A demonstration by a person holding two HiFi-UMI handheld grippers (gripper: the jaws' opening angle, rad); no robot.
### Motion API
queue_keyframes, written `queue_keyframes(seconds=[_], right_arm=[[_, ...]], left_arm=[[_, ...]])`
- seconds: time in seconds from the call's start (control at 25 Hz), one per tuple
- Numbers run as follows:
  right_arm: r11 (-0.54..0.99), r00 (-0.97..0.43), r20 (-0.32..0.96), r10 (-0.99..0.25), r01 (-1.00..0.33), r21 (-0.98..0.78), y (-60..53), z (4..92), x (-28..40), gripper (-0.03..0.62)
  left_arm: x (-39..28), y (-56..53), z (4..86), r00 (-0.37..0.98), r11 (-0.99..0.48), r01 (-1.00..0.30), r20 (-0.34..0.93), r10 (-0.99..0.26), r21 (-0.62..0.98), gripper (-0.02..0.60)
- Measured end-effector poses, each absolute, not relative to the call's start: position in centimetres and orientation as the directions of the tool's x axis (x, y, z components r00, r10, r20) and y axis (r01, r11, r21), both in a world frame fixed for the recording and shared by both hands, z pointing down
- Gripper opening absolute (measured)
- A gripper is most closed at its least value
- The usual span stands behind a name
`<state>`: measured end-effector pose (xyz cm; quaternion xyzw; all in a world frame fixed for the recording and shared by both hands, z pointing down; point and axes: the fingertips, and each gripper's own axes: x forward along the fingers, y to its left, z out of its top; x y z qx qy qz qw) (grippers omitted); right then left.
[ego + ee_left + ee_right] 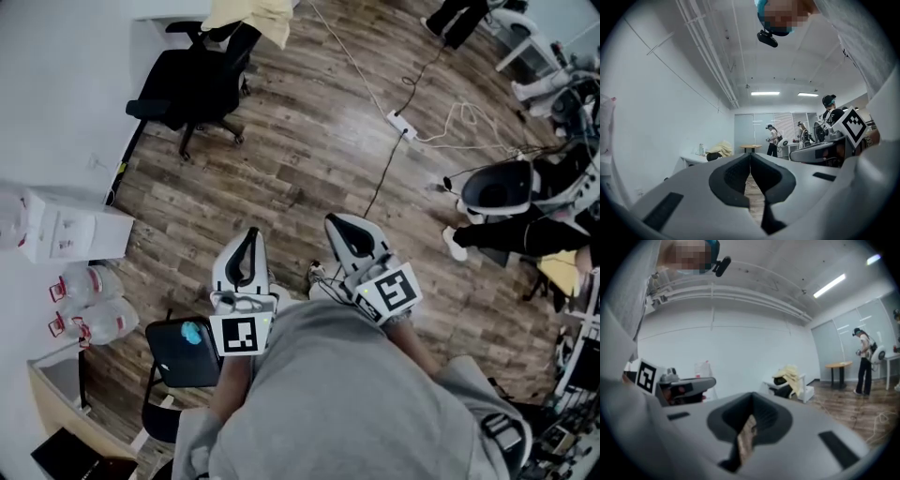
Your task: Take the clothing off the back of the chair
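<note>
A pale yellow garment point(251, 17) hangs over the back of a black office chair point(187, 89) at the far end of the room, by the white wall. It also shows far off as a yellow garment point(721, 148) in the left gripper view and a yellow garment point(791, 376) in the right gripper view. My left gripper point(249, 234) and right gripper point(334, 223) are held close to my body, side by side, well short of the chair. Both left gripper point(750, 157) and right gripper point(751, 399) have their jaws together with nothing between them.
White boxes point(70, 230) and water bottles point(94, 305) stand along the left wall. A black stool point(183, 352) is at my left. A power strip point(401, 124) with cables lies on the wooden floor. Other people point(525, 216) and gear fill the right side. A round table point(839, 365) stands beyond.
</note>
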<state>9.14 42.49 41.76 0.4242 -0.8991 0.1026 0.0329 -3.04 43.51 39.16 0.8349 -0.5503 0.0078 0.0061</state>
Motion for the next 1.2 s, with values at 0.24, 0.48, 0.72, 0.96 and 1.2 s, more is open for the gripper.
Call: queue_keyframes(seconds=[0.24,0.48,0.72,0.96,1.2], right_arm=[[0.631,-0.645,0.122,-0.754,-0.764,-0.138,43.2,41.8,13.3,0.034],[0.623,-0.645,0.11,-0.756,-0.761,-0.181,42.9,42.0,17.3,0.034],[0.632,-0.657,0.117,-0.745,-0.751,-0.192,42.6,42.6,17.8,0.034],[0.632,-0.659,0.126,-0.741,-0.749,-0.199,40.9,42.9,16.7,0.034],[0.622,-0.65,0.139,-0.747,-0.757,-0.201,37.5,43.1,15.3,0.034]], left_arm=[[1.0,44.1,39.6,0.373,-0.374,-0.927,0.016,-0.927,-0.026,0.035],[3.9,44.3,39.0,0.324,-0.323,-0.944,-0.008,-0.946,-0.062,0.032],[3.5,44.4,39.2,0.293,-0.293,-0.955,0.002,-0.956,-0.055,0.032],[3.2,42.5,39.1,0.33,-0.329,-0.943,-0.017,-0.944,-0.047,0.032],[2.2,38.9,39.6,0.348,-0.347,-0.937,-0.019,-0.937,-0.028,0.032]])
